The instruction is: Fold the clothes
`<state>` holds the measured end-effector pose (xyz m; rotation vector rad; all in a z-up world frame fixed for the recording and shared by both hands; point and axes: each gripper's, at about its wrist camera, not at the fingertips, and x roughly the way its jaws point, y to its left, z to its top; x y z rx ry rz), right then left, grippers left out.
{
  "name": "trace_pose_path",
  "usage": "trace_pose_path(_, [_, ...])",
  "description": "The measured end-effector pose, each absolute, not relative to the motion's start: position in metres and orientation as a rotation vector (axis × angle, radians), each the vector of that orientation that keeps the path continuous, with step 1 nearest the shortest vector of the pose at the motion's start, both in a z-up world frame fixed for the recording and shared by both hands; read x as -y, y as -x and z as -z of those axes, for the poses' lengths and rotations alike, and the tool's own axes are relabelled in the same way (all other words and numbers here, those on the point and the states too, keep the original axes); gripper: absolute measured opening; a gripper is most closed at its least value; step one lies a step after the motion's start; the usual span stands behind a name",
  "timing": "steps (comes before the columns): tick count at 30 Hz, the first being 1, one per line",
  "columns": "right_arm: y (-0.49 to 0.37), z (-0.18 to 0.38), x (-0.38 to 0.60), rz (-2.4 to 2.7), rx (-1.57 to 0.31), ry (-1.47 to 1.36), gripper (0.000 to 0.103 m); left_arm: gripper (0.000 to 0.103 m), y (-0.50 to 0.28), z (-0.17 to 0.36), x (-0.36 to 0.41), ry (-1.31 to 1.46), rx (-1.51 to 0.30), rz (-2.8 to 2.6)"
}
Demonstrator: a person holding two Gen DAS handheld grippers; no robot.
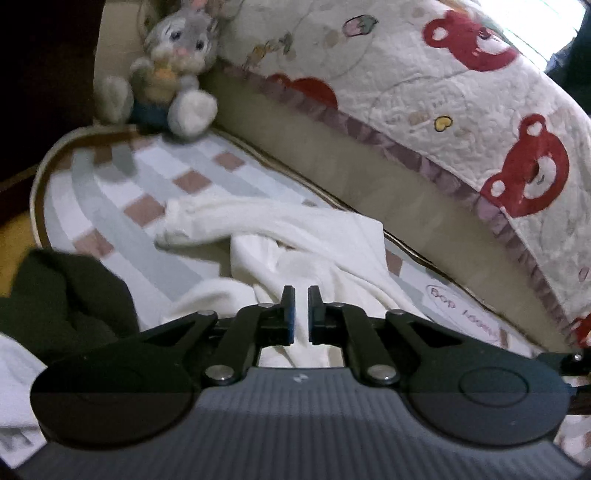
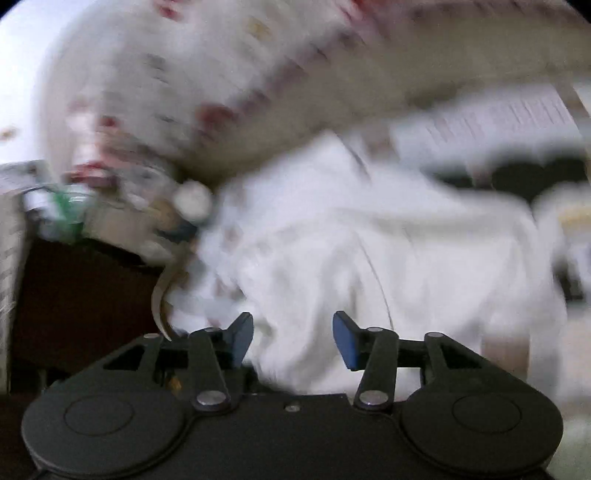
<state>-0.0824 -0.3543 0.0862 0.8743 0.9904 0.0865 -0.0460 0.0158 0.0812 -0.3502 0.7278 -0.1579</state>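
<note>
Dim indoor light in both views. Left wrist view: mild blur, daylight glare blown out at a window far right, far left corner black, quilt fairly bright, fisheye bending at edges. Right wrist view: heavy motion smear everywhere, white garment washed out with no detail, pale glare far left, dark vignette corners, only the near gripper body sharp.

I count one white garment crumpled on one checked mat; one dark garment beside it; one plush rabbit; one bear-print quilt; two grippers, mine, left and right.
</note>
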Motion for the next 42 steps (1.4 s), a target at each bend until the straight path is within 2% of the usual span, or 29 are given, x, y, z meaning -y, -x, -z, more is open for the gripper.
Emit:
trace_pose_path(2, [0.076, -0.092, 0.341, -0.032, -1.053, -0.817, 0.054, 0.012, 0.049, -0.089, -0.019, 0.356, -0.701, 0.147])
trace_pose_path(4, [0.067, -0.106, 0.325, 0.020, -1.100, -0.639, 0.054, 0.025, 0.053, -0.097, -0.022, 0.366, -0.670, 0.136])
trace_pose_path(6, [0.060, -0.124, 0.308, 0.039, -1.106, -0.435, 0.054, 0.071, 0.056, -0.097, -0.030, 0.410, -0.602, 0.136])
trace_pose_path(7, [0.056, -0.131, 0.300, 0.024, -1.111, -0.346, 0.054, 0.074, 0.057, -0.096, -0.033, 0.422, -0.571, 0.135])
trace_pose_path(10, [0.045, -0.150, 0.273, -0.024, -1.112, -0.066, 0.053, 0.074, 0.054, -0.081, -0.037, 0.363, -0.514, 0.139])
trace_pose_path(13, [0.034, -0.169, 0.242, -0.039, -1.041, 0.251, 0.054, 0.070, 0.037, -0.053, -0.041, 0.338, -0.560, 0.194])
trace_pose_path(14, [0.030, -0.171, 0.236, -0.044, -1.018, 0.303, 0.054, 0.063, 0.027, -0.045, -0.042, 0.347, -0.603, 0.199])
trace_pose_path(15, [0.022, -0.167, 0.232, -0.052, -1.009, 0.319, 0.054, 0.049, 0.014, -0.037, -0.043, 0.381, -0.657, 0.197])
trace_pose_path(18, [-0.003, -0.149, 0.228, -0.057, -1.021, 0.299, 0.054, 0.023, -0.028, -0.023, -0.036, 0.407, -0.773, 0.175])
trace_pose_path(20, [-0.022, -0.126, 0.231, -0.072, -1.034, 0.229, 0.052, 0.014, -0.049, -0.018, -0.027, 0.340, -0.765, 0.151])
trace_pose_path(23, [-0.047, -0.088, 0.236, -0.116, -1.028, 0.130, 0.044, 0.008, -0.067, -0.001, -0.026, 0.352, -0.753, 0.177])
trace_pose_path(24, [-0.052, -0.077, 0.234, -0.133, -1.025, 0.129, 0.040, 0.007, -0.069, 0.009, -0.030, 0.390, -0.765, 0.198])
trace_pose_path(26, [-0.063, -0.056, 0.231, -0.168, -1.019, 0.126, 0.015, 0.005, -0.073, 0.024, -0.037, 0.433, -0.789, 0.218])
trace_pose_path(27, [-0.069, -0.045, 0.230, -0.185, -1.015, 0.125, 0.012, 0.004, -0.075, 0.027, -0.040, 0.452, -0.789, 0.235])
trace_pose_path(30, [-0.077, -0.025, 0.220, -0.258, -0.970, 0.152, 0.013, 0.004, -0.080, 0.034, -0.049, 0.507, -0.787, 0.285])
trace_pose_path(31, [-0.079, -0.021, 0.218, -0.271, -0.947, 0.190, 0.017, 0.004, -0.082, 0.036, -0.052, 0.525, -0.786, 0.302])
trace_pose_path(32, [-0.081, -0.017, 0.216, -0.283, -0.925, 0.228, 0.028, 0.004, -0.084, 0.039, -0.054, 0.540, -0.785, 0.315])
trace_pose_path(34, [-0.091, -0.011, 0.220, -0.290, -0.915, 0.248, 0.043, 0.005, -0.085, 0.040, -0.054, 0.550, -0.779, 0.322])
trace_pose_path(38, [-0.106, -0.002, 0.228, -0.323, -0.914, 0.238, 0.044, 0.012, -0.091, 0.045, -0.052, 0.543, -0.770, 0.316])
trace_pose_path(40, [-0.109, 0.000, 0.230, -0.370, -0.907, 0.214, 0.043, 0.019, -0.095, 0.048, -0.051, 0.519, -0.764, 0.304])
trace_pose_path(42, [-0.113, 0.002, 0.227, -0.383, -0.907, 0.224, 0.043, 0.031, -0.097, 0.050, -0.052, 0.518, -0.759, 0.310])
